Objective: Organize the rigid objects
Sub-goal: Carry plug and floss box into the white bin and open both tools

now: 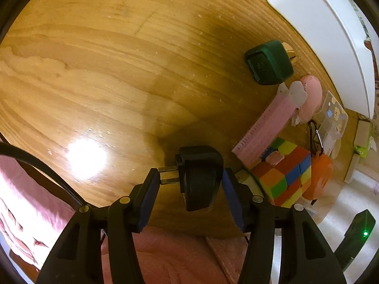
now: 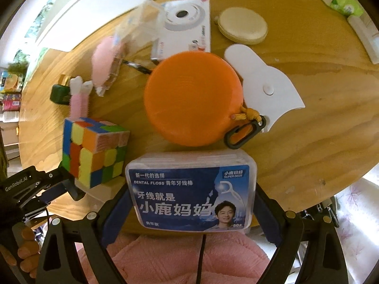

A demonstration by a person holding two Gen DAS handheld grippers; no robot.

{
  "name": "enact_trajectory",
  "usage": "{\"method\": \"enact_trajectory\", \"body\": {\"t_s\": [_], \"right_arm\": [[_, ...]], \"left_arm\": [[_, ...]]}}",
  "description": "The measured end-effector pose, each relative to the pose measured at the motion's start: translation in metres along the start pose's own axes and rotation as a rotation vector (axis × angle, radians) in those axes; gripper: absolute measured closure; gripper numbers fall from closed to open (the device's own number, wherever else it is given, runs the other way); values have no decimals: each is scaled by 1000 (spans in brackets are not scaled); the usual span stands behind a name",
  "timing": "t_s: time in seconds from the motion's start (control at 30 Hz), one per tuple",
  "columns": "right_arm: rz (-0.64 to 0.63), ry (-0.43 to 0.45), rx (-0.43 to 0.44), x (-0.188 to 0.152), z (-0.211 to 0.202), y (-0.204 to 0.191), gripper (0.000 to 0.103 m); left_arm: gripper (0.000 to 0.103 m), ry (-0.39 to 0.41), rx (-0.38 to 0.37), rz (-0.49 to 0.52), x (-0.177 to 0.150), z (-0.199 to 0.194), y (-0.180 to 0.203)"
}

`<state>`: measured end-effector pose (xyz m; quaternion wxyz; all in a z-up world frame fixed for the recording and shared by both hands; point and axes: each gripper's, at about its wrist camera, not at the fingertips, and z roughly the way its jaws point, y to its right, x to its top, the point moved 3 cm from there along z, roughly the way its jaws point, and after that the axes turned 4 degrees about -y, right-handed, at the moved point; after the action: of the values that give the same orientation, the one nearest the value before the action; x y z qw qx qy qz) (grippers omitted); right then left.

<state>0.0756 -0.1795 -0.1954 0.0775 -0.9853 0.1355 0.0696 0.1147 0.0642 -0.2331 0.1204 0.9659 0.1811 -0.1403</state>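
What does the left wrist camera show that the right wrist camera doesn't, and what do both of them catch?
Only the left wrist view shows the black plug adapter between the left gripper pads. Only the right wrist view shows the dental floss box in the right gripper, the white camera, the round beige pouch and the white fan-shaped card. Both show the puzzle cube, orange disc, pink comb, green block and wooden table.

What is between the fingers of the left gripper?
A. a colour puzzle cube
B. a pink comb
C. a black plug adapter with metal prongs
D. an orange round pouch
C: in the left wrist view the left gripper has the black plug adapter between its blue pads, the prongs pointing to the left pad; the puzzle cube lies apart on the table.
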Motion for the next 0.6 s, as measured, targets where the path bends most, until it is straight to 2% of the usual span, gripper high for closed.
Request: {"method": "enact_trajectory", "body": {"t_s": [0.27,0.6], "right_arm": [[-18,127,-48,-26,-33,-14,8],[-57,342,-56,-41,-106,-35,8]], "left_arm": [[45,90,20,102,-12,-30,-4],[45,237,19,234,-25,-88,8]]}}
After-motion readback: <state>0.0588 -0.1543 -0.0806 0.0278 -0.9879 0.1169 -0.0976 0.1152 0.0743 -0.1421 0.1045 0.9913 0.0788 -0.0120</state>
